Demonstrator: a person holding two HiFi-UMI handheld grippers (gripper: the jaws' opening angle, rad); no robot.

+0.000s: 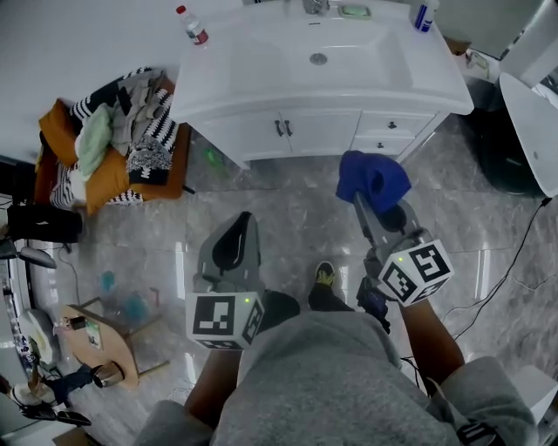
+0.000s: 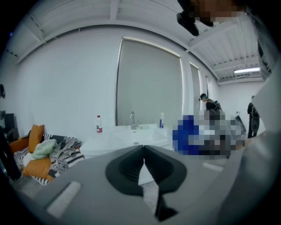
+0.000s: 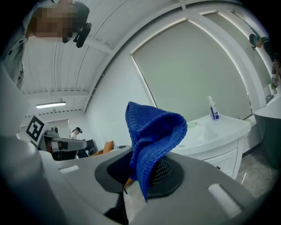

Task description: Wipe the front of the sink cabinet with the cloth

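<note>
Right tool [image 3: 139, 170]: jaws clamped on the blue cloth [image 3: 151, 132], which rises from them in a folded peak and droops over 1 side.
Left tool [image 2: 143, 163]: jaws pressed together with nothing between them, held low near the person's body.
Cloth position: in the head view it hangs in the air above the floor [image 1: 261, 213]. It is in front of the sink cabinet [image 1: 253, 135] but apart from it, roughly below the right-hand drawers [image 1: 390, 132].
Cabinet front: white, with 2 doors carrying dark handles [image 1: 283, 128] in the middle and 2 drawers to their right.
Further out: a heap of clothes [image 1: 122, 131] lies left of the cabinet, and a red-capped bottle [image 1: 192, 24] stands by the basin's left corner.
Done: the cloth is gripped and faces the cabinet.
Left: I judge the wiping not yet begun, since nothing touches the front. Doors and drawers all look still to do, though no view shows whether any part is already clean.
</note>
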